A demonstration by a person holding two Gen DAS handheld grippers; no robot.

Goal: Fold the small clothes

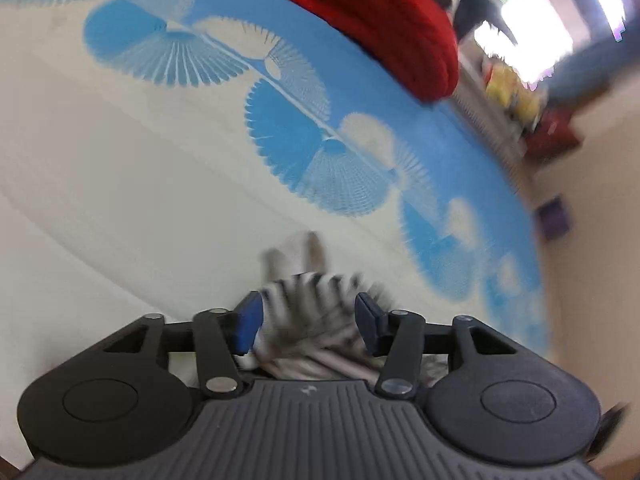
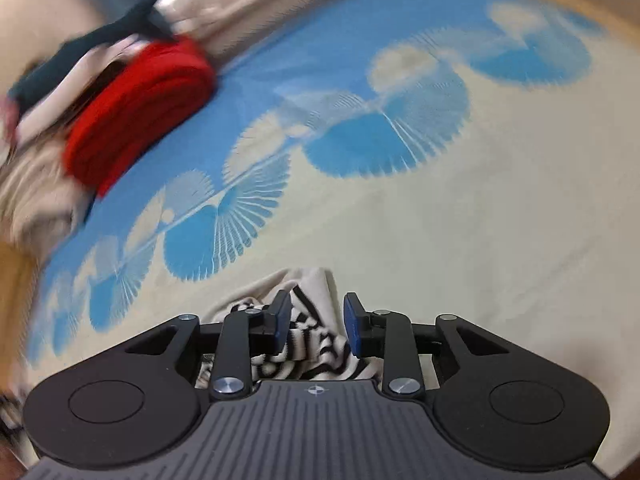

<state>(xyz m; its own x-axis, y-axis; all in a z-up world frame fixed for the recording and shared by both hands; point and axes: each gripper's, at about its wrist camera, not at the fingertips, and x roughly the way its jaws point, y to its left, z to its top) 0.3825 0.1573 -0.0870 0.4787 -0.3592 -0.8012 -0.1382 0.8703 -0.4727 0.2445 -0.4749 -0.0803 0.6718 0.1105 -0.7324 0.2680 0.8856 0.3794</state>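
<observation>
A small garment with black-and-white stripes and a cream part lies on the bed sheet. In the left wrist view the striped garment [image 1: 308,320] is blurred and sits between the fingers of my left gripper [image 1: 308,322], whose jaws stand apart around it. In the right wrist view the same kind of striped cloth [image 2: 308,340] bunches between the fingers of my right gripper [image 2: 314,326], whose jaws are also apart, with cream fabric reaching past the tips.
The bed sheet [image 1: 120,200] is cream with blue fan patterns. A folded red cloth [image 1: 384,28] lies at the far side; it also shows in the right wrist view [image 2: 136,108], beside a pile of other clothes [image 2: 40,176]. The floor [image 1: 592,240] lies past the bed edge.
</observation>
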